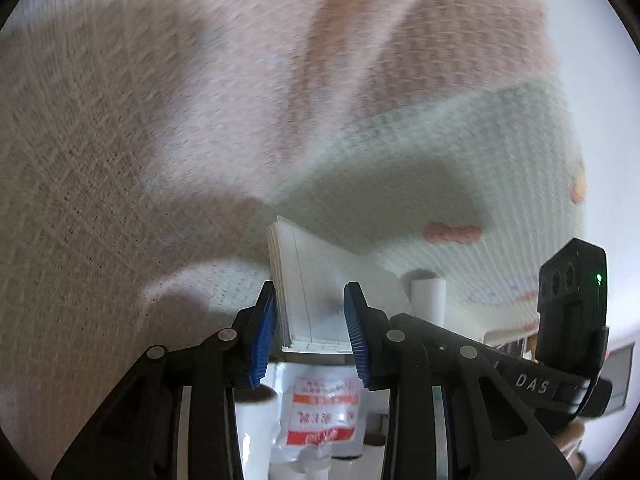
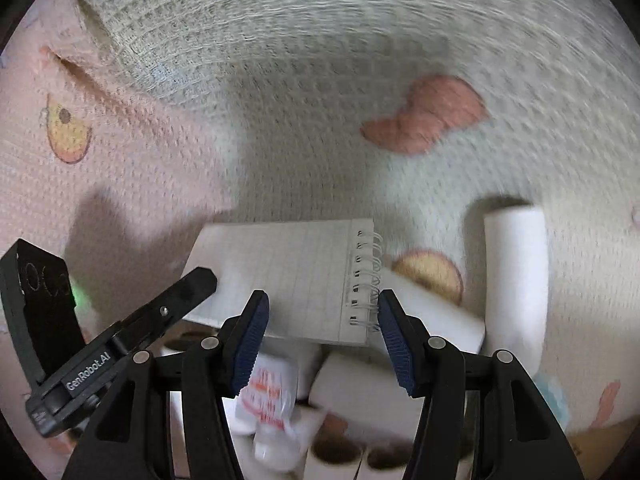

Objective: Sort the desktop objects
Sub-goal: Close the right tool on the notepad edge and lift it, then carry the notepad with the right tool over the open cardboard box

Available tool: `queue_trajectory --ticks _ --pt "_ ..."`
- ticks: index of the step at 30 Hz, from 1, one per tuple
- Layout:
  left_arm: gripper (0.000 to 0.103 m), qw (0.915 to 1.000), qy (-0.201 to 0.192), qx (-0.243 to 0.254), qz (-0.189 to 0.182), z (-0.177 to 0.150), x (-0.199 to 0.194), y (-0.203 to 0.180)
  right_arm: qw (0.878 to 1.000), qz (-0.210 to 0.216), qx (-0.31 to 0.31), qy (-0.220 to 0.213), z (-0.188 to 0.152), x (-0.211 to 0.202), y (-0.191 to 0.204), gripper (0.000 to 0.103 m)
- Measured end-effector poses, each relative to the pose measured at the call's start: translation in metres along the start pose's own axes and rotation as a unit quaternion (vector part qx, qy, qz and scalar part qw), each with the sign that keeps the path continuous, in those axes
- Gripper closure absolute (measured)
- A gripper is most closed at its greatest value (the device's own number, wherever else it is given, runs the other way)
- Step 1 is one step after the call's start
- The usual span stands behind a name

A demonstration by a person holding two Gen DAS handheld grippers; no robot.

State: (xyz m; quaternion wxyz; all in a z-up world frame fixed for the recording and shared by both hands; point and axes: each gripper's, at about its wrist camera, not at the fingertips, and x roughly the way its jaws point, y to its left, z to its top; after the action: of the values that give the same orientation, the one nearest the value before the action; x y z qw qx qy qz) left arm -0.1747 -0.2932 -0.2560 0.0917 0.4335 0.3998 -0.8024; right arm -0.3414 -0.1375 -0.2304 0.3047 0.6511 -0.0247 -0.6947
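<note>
Blue-padded left gripper (image 1: pixel 310 334): jaws apart around notepad's (image 2: pixel 288 280) left edge, grip unclear. Right gripper (image 2: pixel 320 338): jaws apart, straddling its spiral binding (image 2: pixel 370 280), which runs near-to-far. Bedding (image 2: pixel 320 120) beyond lies open; paper rolls (image 2: pixel 516 276) crowd right, sachet (image 2: pixel 268 400) beneath.

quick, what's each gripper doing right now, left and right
Left gripper: jaws around the notepad; grip unclear.
Right gripper: open, notepad's spiral edge between its fingers, nothing held.
</note>
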Motion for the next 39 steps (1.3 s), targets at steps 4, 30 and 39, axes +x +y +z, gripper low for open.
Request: queue_trajectory --ticks 4,30,39 --pt "0.066 0.9992 -0.016 0.038 0.001 -0.002 -0.015 -0.008 1.000 0.017 0.020 0.003 -0.002 -0.013 -0.007 0.049" --pt "0.064 0.9679 -0.136 0.211 -0.018 -0.074 -0.143 -0.044 0.990 0.125 -0.023 -0.061 -0.124 -0.182 -0.026 0.049" --pt "0.064 0.9586 -0.166 0.229 -0.033 -0.111 -0.169 -0.075 0.986 0.084 -0.078 -0.118 -0.167 -0.217 -0.018 0.049"
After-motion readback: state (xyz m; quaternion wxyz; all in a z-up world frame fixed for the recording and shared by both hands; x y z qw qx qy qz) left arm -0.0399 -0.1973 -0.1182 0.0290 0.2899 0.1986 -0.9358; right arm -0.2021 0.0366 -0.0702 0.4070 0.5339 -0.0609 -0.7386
